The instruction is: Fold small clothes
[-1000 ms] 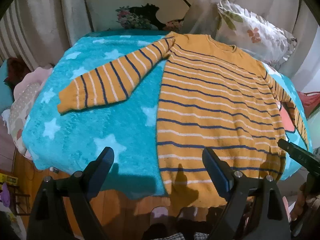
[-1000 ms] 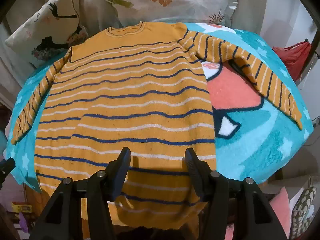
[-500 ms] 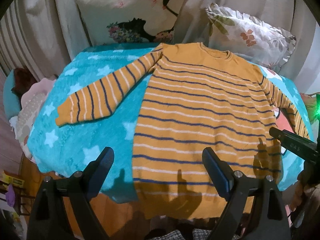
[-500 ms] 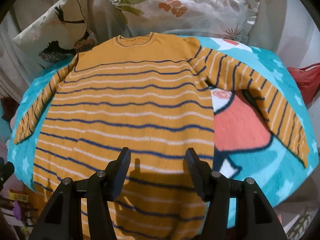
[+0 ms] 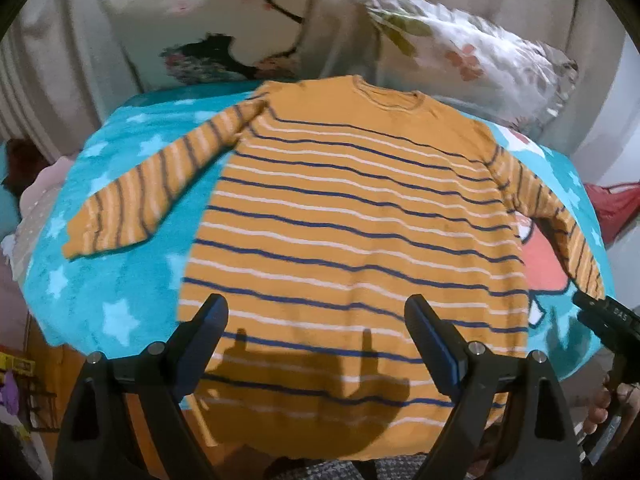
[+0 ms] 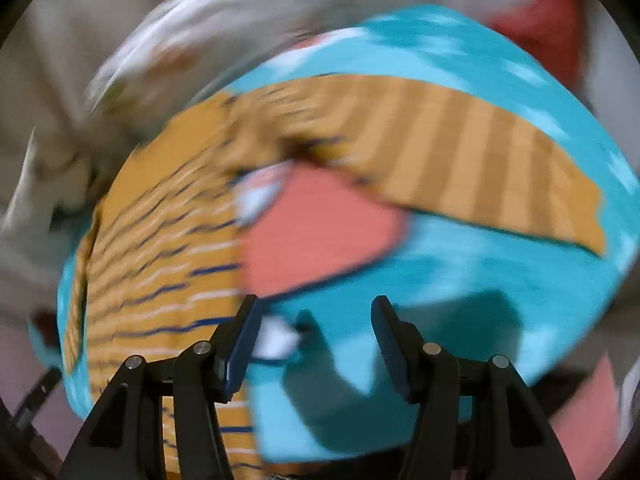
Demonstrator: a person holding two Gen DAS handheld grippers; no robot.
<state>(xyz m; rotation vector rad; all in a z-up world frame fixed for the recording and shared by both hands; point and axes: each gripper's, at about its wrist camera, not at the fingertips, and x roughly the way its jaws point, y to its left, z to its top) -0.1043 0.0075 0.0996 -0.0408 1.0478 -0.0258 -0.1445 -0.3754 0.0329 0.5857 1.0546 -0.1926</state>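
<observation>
Sweater [image 5: 352, 216] flat on blanket [image 5: 120, 280], left gripper [image 5: 316, 336] and right gripper [image 6: 316, 336] fingers spread, empty.

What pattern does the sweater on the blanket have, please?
The sweater is mustard orange with thin navy and white stripes, clearest in the left wrist view.

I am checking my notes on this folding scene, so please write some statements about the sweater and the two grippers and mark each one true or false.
1. The striped sweater lies spread flat on the turquoise star blanket. True.
2. The left gripper holds the sweater's hem. False: its fingers stand open with nothing between them.
3. Both sleeves are folded across the body. False: the left sleeve and the right sleeve lie stretched outward.
4. The right gripper is open. True.
5. Two patterned pillows stand beyond the collar. True.
</observation>
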